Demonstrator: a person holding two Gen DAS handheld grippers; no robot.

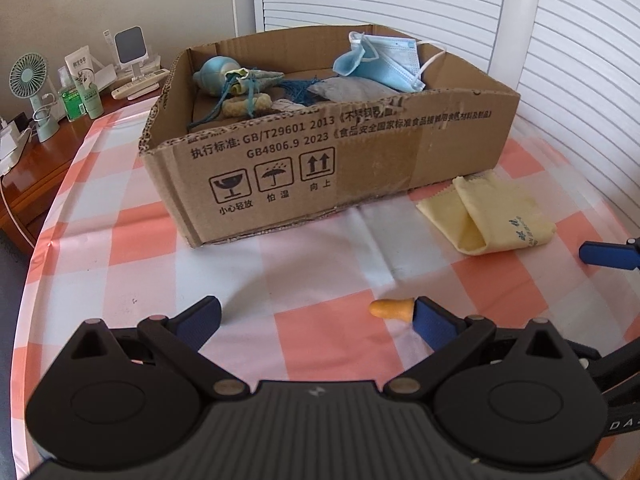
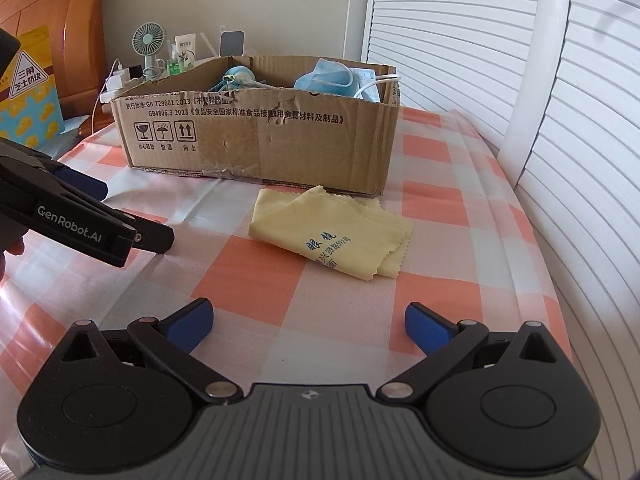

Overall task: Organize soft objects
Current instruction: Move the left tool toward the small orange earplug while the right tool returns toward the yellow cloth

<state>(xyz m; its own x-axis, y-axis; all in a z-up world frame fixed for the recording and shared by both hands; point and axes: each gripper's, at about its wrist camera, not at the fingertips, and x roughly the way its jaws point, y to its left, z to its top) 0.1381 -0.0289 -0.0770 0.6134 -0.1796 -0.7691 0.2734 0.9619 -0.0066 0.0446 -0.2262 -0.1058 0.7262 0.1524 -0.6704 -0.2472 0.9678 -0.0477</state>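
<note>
Bright daylight w/ glare on the tablecloth (image 2: 168, 208), soft shadows, sharp focus, strong fisheye bending at edges

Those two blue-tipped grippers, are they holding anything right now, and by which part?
Nothing is held. The left gripper is open, with the orange earplug lying on the table by its right finger. The right gripper is open and empty, short of the yellow cloth.

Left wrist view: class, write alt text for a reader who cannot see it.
Open left tongs hover over a checked tablecloth, an orange earplug lying by the right fingertip. Behind stands a cardboard box holding blue face masks and other soft items, a folded yellow lens cloth beside it.
</note>
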